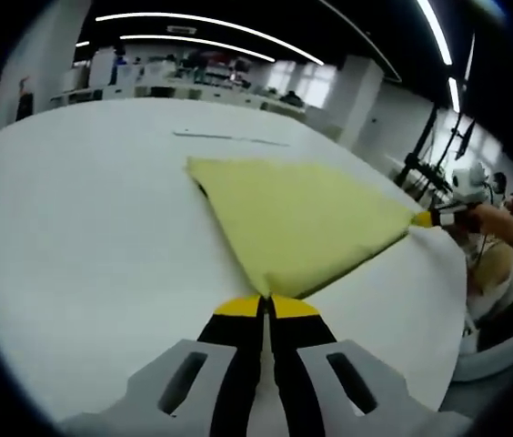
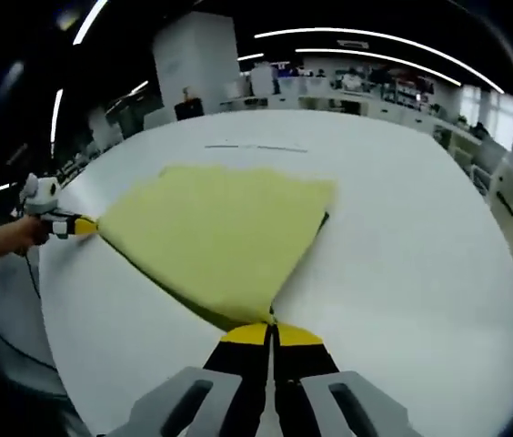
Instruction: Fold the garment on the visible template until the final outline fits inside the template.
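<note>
Left gripper view: yellow garment [image 1: 302, 223] spread flat on white table [image 1: 84, 246], pulled into a rough triangle, near corner pinched between the closed yellow-tipped jaws of the left gripper [image 1: 266, 305]. Right corner of the cloth drawn out to a point and clamped by the right gripper [image 1: 427, 218], held by a person's hand [image 1: 488, 218] at the table's right edge. Far edge of the garment lying loose, with a dark sliver under its far-left corner. Thin dark line [image 1: 229, 137] on the table beyond the cloth, well apart from it.

Right gripper view: same garment [image 2: 216, 237] fanned out from the near corner, that corner gripped in the shut jaws of the right gripper [image 2: 271, 330]. Left corner stretched to the left gripper [image 2: 82, 225], closed on the fabric, hand [image 2: 15, 235] behind it near the table's [image 2: 420, 255] left edge. Faint line [image 2: 256, 147] on the far side of the tabletop. Desks and ceiling light strips far behind.
</note>
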### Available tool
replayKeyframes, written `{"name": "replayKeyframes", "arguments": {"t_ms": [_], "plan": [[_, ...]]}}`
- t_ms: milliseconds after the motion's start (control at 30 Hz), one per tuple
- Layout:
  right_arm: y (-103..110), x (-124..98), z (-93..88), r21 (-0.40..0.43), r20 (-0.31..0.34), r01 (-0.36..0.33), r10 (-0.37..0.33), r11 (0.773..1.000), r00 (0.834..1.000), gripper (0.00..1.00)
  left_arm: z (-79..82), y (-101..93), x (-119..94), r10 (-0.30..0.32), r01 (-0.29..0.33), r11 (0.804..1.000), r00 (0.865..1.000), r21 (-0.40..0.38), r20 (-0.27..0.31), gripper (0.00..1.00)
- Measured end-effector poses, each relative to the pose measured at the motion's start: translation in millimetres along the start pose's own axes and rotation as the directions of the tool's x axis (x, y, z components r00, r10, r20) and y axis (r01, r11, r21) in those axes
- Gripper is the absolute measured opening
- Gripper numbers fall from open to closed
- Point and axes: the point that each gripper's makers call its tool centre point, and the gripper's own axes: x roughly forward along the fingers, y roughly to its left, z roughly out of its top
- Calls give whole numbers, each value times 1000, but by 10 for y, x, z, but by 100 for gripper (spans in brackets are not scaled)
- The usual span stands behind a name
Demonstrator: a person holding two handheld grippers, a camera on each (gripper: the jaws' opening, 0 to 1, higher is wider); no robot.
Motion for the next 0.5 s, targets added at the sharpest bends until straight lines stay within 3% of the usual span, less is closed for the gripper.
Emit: {"name": "replayKeyframes", "arguments": {"t_ms": [167, 500], "plan": [[32, 36, -98, -148, -37, -64, 59, 987, 998, 0, -16, 4, 0, 4, -4, 1000, 1000, -4, -1, 0], [70, -28, -224, -130, -37, -90, 86, 987, 996, 0, -75, -60, -51, -6, 6, 1000, 1000, -20, -7, 0]]}}
